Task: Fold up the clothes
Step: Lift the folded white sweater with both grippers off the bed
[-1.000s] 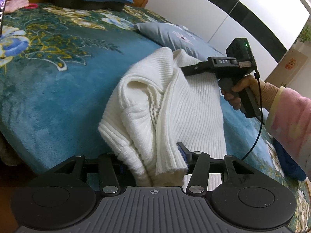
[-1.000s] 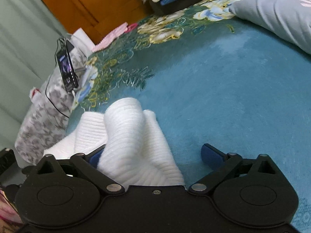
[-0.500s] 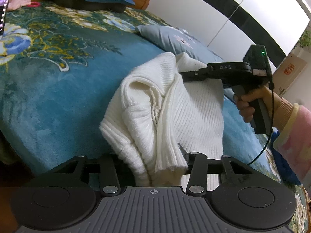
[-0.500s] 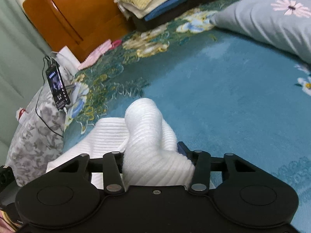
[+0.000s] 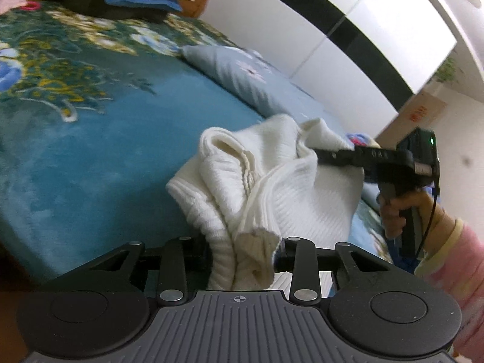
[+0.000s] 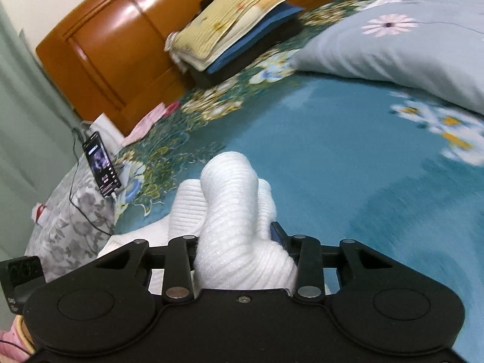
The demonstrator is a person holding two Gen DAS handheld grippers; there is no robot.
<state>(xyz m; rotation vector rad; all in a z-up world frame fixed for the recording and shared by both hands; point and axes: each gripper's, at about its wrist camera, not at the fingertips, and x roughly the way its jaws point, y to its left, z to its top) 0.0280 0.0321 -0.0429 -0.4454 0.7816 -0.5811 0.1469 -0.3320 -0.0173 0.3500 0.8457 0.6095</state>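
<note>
While both grippers pinch bunched knit, the white ribbed sweater [image 5: 281, 187] sits at centre frame in the left wrist view, draped over the teal floral bedspread [image 5: 90, 151] that fills the left half. At lower centre the left gripper [image 5: 243, 254] has its fingers drawn in narrow on a thick wad of the sweater's near edge. Over at right centre, the right gripper [image 5: 320, 155] reaches in level, gripped by a hand [image 5: 402, 208] with a pink sleeve [image 5: 453, 260] trailing to the lower right; its tips bite the far fold. From the right wrist view, those fingers are narrow too, clamped on a rounded roll of white knit that bulges up at centre. A grey flowered pillow [image 6: 393, 48] lies upper right, folded clothes [image 6: 239, 27] are stacked top centre against the wooden headboard [image 6: 121, 39], and a phone [image 6: 101, 165] is propped at the left.
</note>
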